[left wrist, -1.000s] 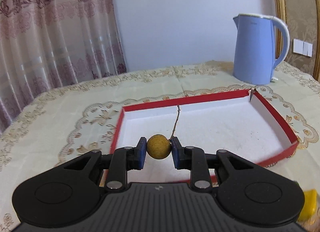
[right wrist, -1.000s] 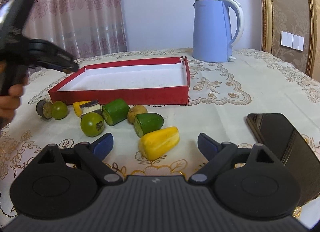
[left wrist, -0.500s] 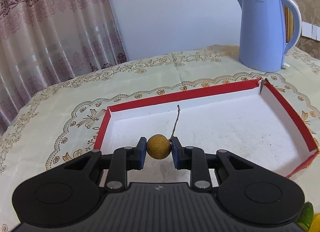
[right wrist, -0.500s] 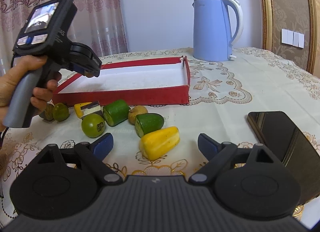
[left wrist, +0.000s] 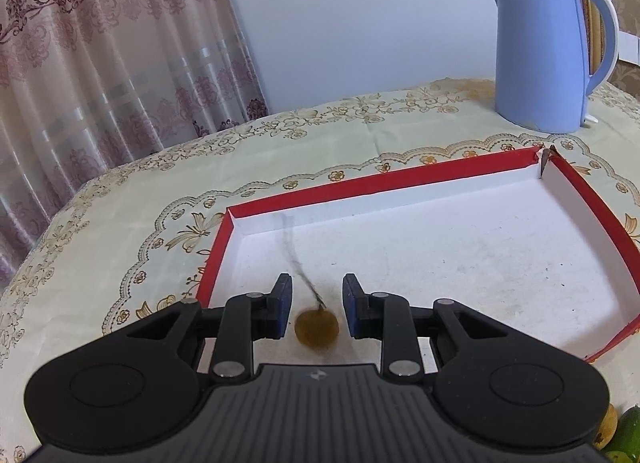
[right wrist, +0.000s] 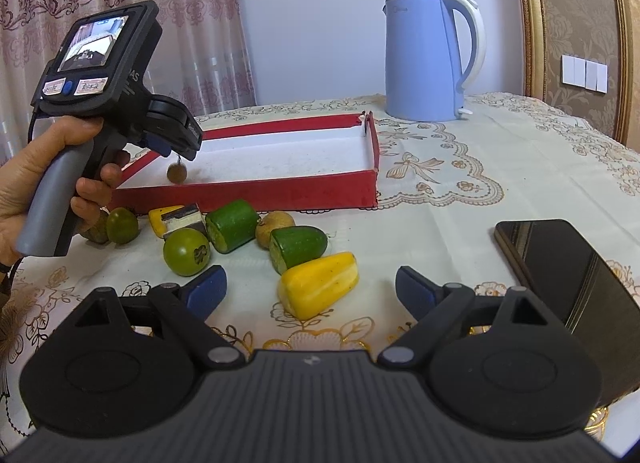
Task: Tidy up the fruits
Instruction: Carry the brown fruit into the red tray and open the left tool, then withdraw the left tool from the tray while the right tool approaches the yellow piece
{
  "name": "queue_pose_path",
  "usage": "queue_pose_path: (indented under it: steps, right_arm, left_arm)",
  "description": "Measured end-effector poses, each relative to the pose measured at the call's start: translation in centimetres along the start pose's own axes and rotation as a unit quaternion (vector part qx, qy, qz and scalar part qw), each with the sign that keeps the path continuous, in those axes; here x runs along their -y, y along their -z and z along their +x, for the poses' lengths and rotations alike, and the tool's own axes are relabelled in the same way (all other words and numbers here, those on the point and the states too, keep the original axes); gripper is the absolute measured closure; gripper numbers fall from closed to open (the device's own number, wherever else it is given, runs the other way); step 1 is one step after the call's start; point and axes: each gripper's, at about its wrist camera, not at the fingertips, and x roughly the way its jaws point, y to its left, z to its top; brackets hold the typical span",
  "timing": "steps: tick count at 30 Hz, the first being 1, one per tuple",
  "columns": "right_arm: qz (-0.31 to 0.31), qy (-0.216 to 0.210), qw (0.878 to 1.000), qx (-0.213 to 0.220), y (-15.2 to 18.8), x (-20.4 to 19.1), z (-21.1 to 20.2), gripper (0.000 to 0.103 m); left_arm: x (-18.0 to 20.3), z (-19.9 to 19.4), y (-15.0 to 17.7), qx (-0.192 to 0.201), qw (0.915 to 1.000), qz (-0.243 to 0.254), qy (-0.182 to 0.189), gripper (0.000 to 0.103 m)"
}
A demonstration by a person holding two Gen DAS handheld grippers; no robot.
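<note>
Longan (left wrist: pixel 317 329), freed from our spread left gripper (left wrist: pixel 316 305) above the red tray (left wrist: pixel 592 207), might bounce out; our right gripper (right wrist: pixel 310 289) hangs spread, empty.

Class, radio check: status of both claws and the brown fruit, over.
Left claw open, brown fruit loose in red tray. Right claw open, empty. Nothing blocking.

Bright, even daylight with soft shadows; fisheye bending at edges; the falling brown fruit (left wrist: pixel 316 329) is motion-blurred.
</note>
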Motion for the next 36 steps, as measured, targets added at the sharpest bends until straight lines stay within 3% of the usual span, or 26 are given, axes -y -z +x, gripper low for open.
queue_pose_path:
  steps: [9,11,12,13,17,21,26,31,36]
  right_arm:
    - [-0.002,0.014,1.0,-0.006,-0.1,0.2,-0.1,0.012]
    - [-0.01,0.01,1.0,-0.007,-0.1,0.2,-0.2,0.012]
    - [-0.015,0.009,1.0,-0.008,-0.1,0.2,-0.2,0.012]
    - [-0.021,0.009,1.0,-0.008,0.0,0.1,-0.2,0.012]
    - [-0.044,0.014,0.999,-0.01,-0.1,-0.5,-0.1,0.015]
    - [-0.05,0.014,0.998,-0.021,-0.2,-0.5,0.2,0.029]
    - [-0.051,0.019,0.998,-0.033,-0.3,-0.2,0.8,0.044]
    - [-0.06,0.015,0.997,-0.035,-0.5,-0.3,1.1,0.046]
    - [-0.067,0.011,0.997,-0.038,-0.5,-0.5,1.3,0.056]
  left_arm:
    - [-1.3,-2.7,1.6,0.018,0.9994,-0.022,-0.02,0.071]
    - [-1.8,-4.3,2.7,0.033,0.9987,-0.03,-0.025,0.05]
    - [-2.0,-5.0,3.5,0.043,0.998,-0.036,-0.028,0.03]
    - [-2.3,-5.9,4.3,0.056,0.997,-0.042,-0.034,0.022]
    - [-2.6,-8.6,6.5,0.096,0.9918,-0.047,-0.07,0.022]
    - [-3.2,-10.8,8.1,0.129,0.9856,-0.062,-0.09,0.02]
    - [-4.3,-11.0,9.9,0.136,0.9828,-0.099,-0.075,0.017]
    - [-4.5,-10.4,10.8,0.137,0.9826,-0.105,-0.068,0.017]
    - [-4.3,-10.0,11.4,0.125,0.9853,-0.103,-0.054,0.017]
